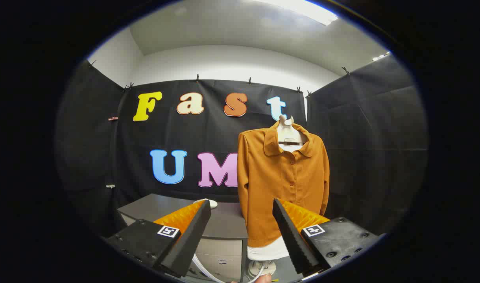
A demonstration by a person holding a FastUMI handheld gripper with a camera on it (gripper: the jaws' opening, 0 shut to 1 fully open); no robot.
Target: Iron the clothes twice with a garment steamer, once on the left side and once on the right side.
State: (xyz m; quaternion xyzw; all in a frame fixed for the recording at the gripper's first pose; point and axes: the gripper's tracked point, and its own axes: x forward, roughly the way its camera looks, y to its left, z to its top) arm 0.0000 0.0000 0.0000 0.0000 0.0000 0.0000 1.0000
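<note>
The hand-held gripper [242, 232] stands wide apart with nothing between its fingers. Just under them, at 6 o'clock, a pale hose [202, 269] curves past a white base [259, 268]. Beyond the fingers at 12 to 1 o'clock, the shirt [281, 188] hangs buttoned on a pale hanger [289, 133], a white layer under its hem. At 11 o'clock a grey tabletop [224, 220] carries a small white object [211, 203], against the black cloth wall [366, 149]

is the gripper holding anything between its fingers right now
No, the gripper is open, its fingers spread apart with nothing between them, and the orange-brown button-up shirt hangs beyond them.
</note>
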